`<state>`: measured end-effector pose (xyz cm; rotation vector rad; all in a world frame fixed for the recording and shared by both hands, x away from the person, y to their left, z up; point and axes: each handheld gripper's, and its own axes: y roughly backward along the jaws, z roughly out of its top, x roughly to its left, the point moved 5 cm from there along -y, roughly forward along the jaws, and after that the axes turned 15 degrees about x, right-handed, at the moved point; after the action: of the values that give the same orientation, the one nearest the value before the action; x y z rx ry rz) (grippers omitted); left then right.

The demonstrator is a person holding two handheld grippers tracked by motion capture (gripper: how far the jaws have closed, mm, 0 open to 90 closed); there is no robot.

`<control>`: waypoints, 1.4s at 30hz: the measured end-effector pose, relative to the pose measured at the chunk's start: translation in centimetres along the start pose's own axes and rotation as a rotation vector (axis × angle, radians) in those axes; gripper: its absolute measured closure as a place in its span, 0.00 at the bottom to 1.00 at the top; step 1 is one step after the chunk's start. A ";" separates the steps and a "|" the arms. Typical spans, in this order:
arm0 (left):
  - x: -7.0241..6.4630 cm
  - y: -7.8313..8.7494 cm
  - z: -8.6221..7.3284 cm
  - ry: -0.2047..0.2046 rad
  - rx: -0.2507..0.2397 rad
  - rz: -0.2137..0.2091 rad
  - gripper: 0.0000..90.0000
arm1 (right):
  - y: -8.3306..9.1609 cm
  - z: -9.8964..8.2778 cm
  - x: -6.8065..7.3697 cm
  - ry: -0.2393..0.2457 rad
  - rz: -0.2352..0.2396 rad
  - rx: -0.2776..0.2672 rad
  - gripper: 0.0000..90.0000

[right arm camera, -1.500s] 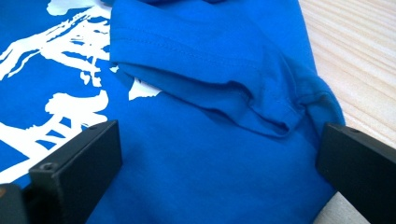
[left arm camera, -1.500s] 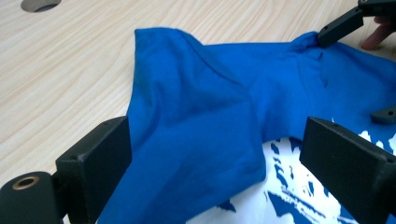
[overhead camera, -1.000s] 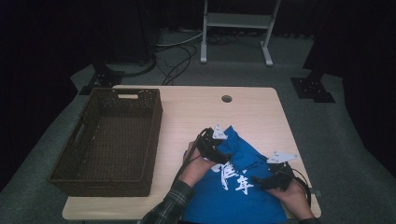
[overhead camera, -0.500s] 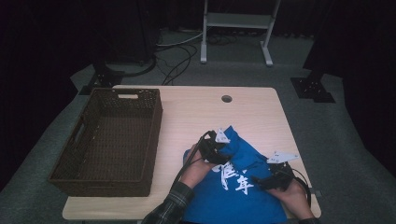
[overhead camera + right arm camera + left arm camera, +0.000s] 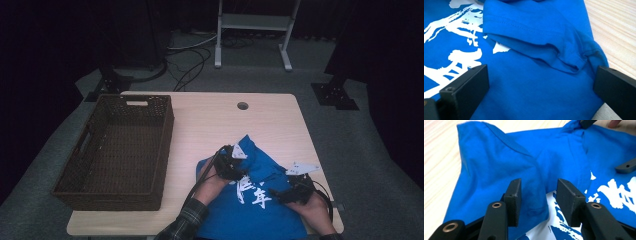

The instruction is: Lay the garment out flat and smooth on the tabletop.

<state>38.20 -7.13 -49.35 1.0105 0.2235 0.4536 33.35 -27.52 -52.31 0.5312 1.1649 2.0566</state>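
The blue T-shirt (image 5: 260, 200) lies on the desk (image 5: 210, 125), partly folded — a sleeve already turned in over the white print. The left gripper (image 5: 539, 195) has just been closing its jaws, a fold of cloth between them, not yet pinched. The right gripper (image 5: 541, 87) stands spread over the hem. Basket (image 5: 120, 150) waits empty — folding unfinished.

One shirt (image 5: 260, 200), one basket (image 5: 117, 150).
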 end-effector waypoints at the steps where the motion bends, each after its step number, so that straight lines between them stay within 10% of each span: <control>1: 0.0 -0.2 -0.1 -0.003 0.008 0.006 0.62 | 0.0 0.0 0.0 0.001 0.000 0.000 0.00; 19: 0.9 -0.9 -0.6 0.020 -0.002 0.059 0.85 | 0.0 0.0 0.0 0.002 0.000 0.000 0.00; 42: 2.2 0.7 -0.7 0.119 -0.113 -0.013 0.90 | 0.0 0.0 0.0 0.000 0.000 0.000 0.00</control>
<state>39.69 -5.27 -49.08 0.8726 0.3072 0.5096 33.35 -27.52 -52.31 0.5311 1.1651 2.0568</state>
